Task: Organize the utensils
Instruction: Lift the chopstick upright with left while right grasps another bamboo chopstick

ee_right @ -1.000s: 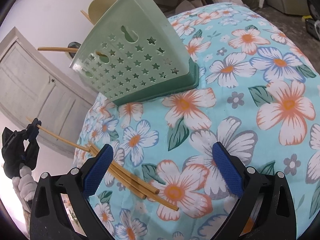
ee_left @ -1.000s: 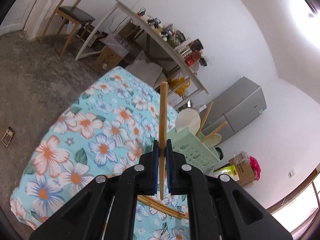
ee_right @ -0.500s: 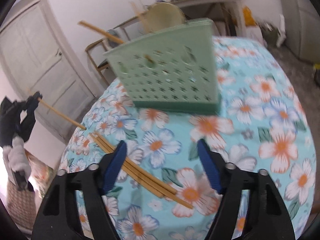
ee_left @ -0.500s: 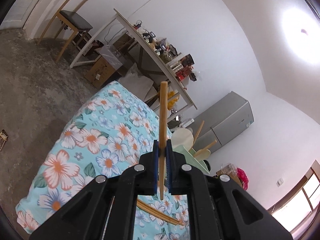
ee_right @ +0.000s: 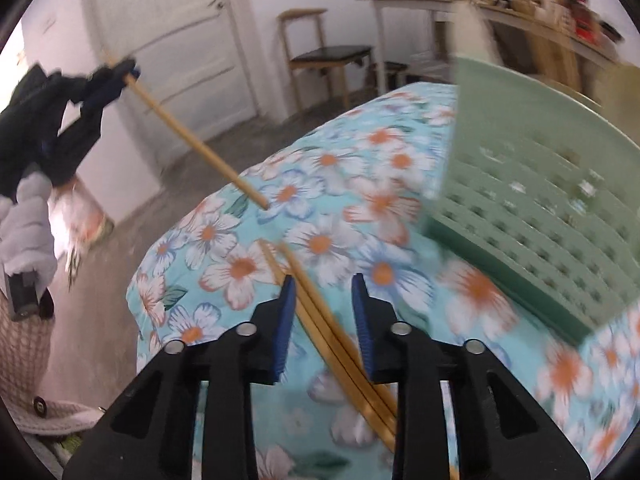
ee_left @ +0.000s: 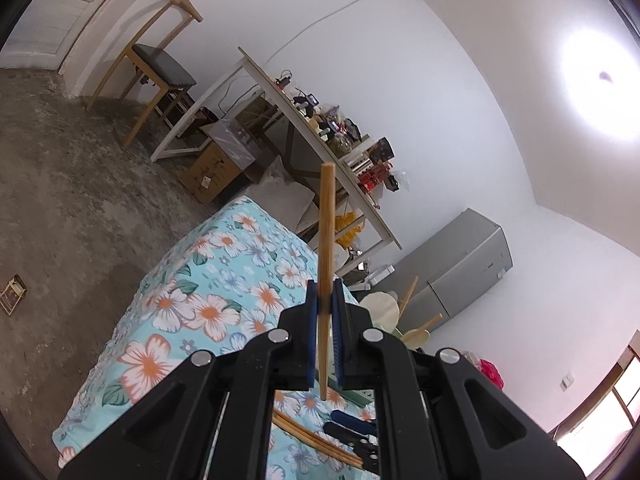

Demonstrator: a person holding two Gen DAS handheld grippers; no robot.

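Narrowing around the loose chopsticks [ee_right: 320, 320] near the tabletop's [ee_right: 320, 184] edge, the right tool [ee_right: 323, 300] has just been closing, not yet gripping; the left tool [ee_left: 325, 312] stays clamped on one chopstick [ee_left: 326, 240], basket [ee_right: 540, 208] awaiting.

green basket [ee_right: 532, 200] blocking right, cloth [ee_right: 224, 216] open left

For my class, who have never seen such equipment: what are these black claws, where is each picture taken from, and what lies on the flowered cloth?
A person holds a two-finger gripper in each hand; each carries a camera looking along its fingers. The left gripper is shut on one chopstick. The right gripper has just been closing, its pads astride but not yet pressing the loose chopsticks lying on the flowered cloth. A green basket stands on the cloth too.
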